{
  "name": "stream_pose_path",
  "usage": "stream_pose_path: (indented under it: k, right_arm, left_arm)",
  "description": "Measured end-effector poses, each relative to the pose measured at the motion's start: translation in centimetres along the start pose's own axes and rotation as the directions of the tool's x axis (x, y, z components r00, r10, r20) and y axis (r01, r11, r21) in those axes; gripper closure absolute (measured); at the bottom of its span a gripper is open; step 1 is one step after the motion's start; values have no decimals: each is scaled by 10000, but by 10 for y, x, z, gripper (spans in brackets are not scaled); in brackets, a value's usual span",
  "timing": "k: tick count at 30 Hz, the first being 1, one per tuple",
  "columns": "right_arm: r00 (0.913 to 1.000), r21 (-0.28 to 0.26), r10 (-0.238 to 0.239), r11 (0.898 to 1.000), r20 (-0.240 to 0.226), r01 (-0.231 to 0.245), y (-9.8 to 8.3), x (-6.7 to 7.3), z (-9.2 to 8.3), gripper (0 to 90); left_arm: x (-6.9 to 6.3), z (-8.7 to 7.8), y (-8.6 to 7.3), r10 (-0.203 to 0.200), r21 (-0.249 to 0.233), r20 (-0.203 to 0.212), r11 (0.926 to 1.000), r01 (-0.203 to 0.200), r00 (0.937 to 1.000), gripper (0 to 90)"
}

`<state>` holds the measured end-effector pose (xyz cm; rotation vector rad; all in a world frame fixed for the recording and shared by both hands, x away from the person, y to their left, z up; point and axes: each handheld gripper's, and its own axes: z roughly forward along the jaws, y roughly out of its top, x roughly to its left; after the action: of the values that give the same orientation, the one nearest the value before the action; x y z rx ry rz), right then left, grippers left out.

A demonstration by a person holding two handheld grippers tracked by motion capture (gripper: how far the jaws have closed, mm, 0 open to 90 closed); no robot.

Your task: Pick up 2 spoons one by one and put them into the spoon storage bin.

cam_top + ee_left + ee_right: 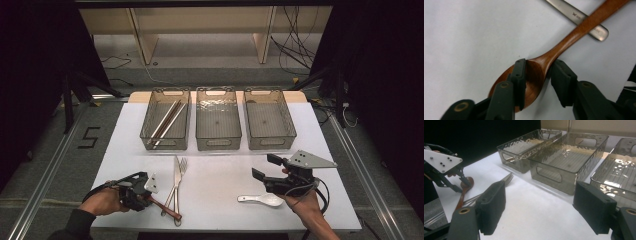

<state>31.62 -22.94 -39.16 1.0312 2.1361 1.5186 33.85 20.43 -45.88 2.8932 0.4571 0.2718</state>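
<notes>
Now left claw [536, 68] at desk's [220, 200] near-left corner, jaws straddling bowl of wooden spoon [541, 67]; one pad touching bowl, other just beside neck (grip not firm). Spoon handle crosses knife [176, 177] and fork [181, 172]. Right claw [265, 167] released, holding nothing, near right edge above white spoon [261, 200].

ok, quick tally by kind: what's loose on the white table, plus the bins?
Spoons: 2 (wooden spoon, white spoon)
Knife: 1
Fork: 1
Bins: 3 (left bin, middle bin, right bin)
Total: 7
</notes>
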Motion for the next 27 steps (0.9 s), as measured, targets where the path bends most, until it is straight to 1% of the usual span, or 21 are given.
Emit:
stream_pose_path:
  k: [1, 5, 7, 9, 10, 12, 15, 17, 18, 19, 21, 22, 24, 27]
  right_arm:
    - [10000, -4, -5, 10000, -5, 5, 0, 0, 0, 269]
    - [10000, 7, -2, 10000, 1, 2, 0, 0, 0, 270]
    - [10000, 8, -13, 10000, -11, 13, 0, 0, 0, 270]
    - [10000, 13, -7, 10000, -5, 7, 0, 0, 0, 270]
    - [10000, 11, -10, 10000, -7, 10, 0, 0, 0, 270]
    - [10000, 10, 1, 10000, -6, -1, 0, 0, 0, 270]
    - [10000, 9, -24, 10000, -13, 24, 0, 0, 0, 270]
    - [10000, 21, -27, 10000, -13, 27, 0, 0, 1, 270]
    - [10000, 31, -17, 10000, -10, 17, 0, 0, 1, 270]
    - [10000, 34, -18, 10000, -14, 18, 0, 0, 1, 270]
    - [10000, 31, -26, 10000, -18, 26, 0, 0, 1, 270]
    - [10000, 41, -16, 10000, -16, 16, 0, 0, 1, 270]
    - [10000, 64, -15, 10000, -10, 15, 0, 0, 1, 270]
    - [10000, 52, -15, 10000, -13, 16, 0, 0, 1, 270]
  left_arm:
    - [0, 1, 0, -152, -94, -16, 9998, 151, 9999, 660]
    - [-1, 1, 2, -4, -115, -123, 9999, 3, 9999, 657]
    - [-3, 2, 4, 244, -76, -220, 9997, -245, 9995, 620]
    - [-5, 1, 7, 574, -42, -312, 9983, -575, 9979, 590]
    - [-6, 2, 8, 617, -143, -320, 9980, -621, 9976, 587]
    - [-7, 2, 11, 862, -173, -345, 9961, -868, 9957, 589]
    - [-7, 2, 15, 1122, -375, -257, 9929, -1131, 9934, 589]
    - [-7, 2, 17, 1312, -356, -222, 9906, -1320, 9911, 596]
    - [-7, 3, 17, 1298, -394, -138, 9907, -1303, 9914, 604]
    - [-7, 4, 18, 1332, -379, -140, 9903, -1336, 9910, 626]
    - [-6, 5, 19, 1465, -312, -54, 9887, -1466, 9892, 636]
    - [-6, 5, 20, 1406, -294, -80, 9896, -1408, 9900, 653]
    - [-5, 5, 21, 1426, -203, -110, 9895, -1428, 9897, 694]
    - [-4, 5, 21, 1262, -308, -114, 9915, -1265, 9919, 726]
